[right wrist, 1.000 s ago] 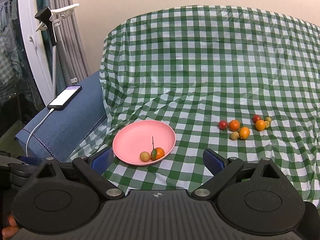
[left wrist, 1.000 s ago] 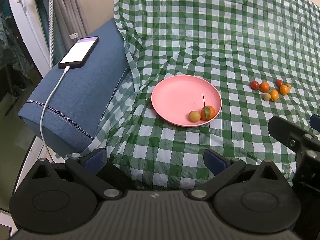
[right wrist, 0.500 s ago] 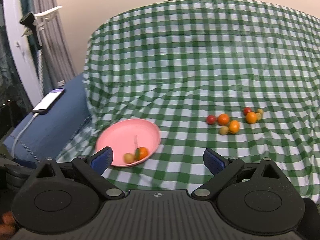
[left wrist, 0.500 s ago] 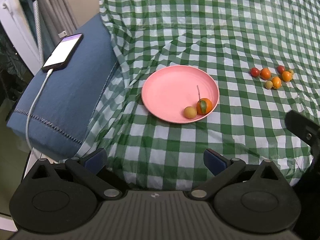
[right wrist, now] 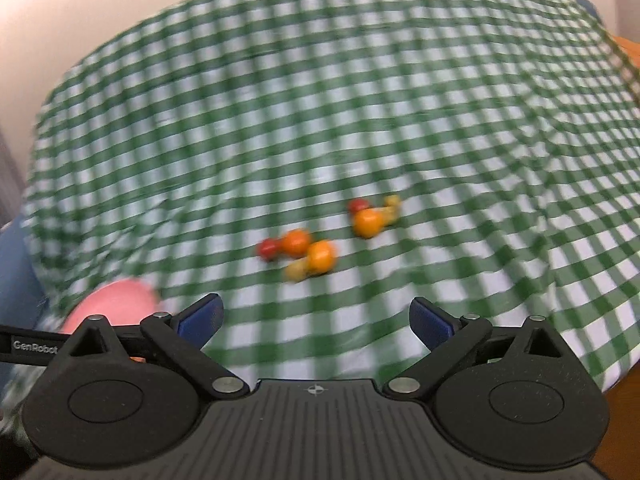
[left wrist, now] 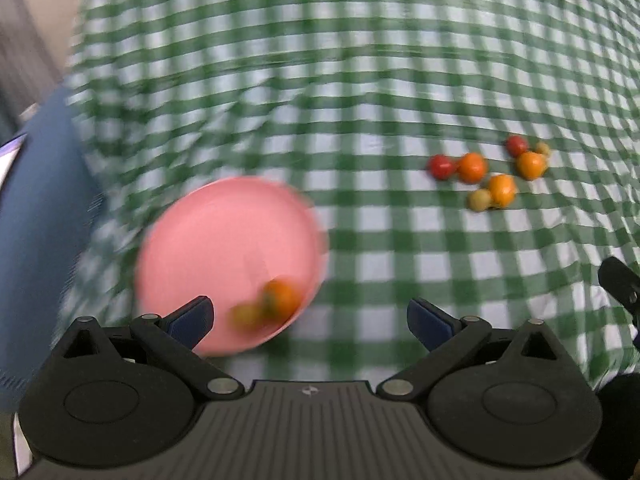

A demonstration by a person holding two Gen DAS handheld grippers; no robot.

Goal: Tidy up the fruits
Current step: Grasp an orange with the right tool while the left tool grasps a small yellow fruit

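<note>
A pink plate [left wrist: 224,240] lies on the green checked cloth [left wrist: 360,80] and holds an orange fruit [left wrist: 282,300] beside a small yellow fruit [left wrist: 245,316]. Several loose fruits lie to its right: a red one [left wrist: 440,166], orange ones [left wrist: 472,167] [left wrist: 502,191] [left wrist: 530,165] and a yellowish one [left wrist: 479,200]. My left gripper [left wrist: 310,318] is open and empty, just short of the plate. My right gripper [right wrist: 316,318] is open and empty, well short of the loose fruits [right wrist: 318,256]; the plate [right wrist: 116,304] shows at its lower left. Both views are motion-blurred.
A blue cushion [left wrist: 36,220] borders the cloth on the left. The cloth [right wrist: 360,100] drapes up over a raised back. Part of the other gripper [left wrist: 620,288] shows at the left wrist view's right edge.
Both grippers have swung right and moved closer to the cloth. The plate has slid toward the lower left of each view and the loose fruits toward the centre. The phone is nearly out of view.
</note>
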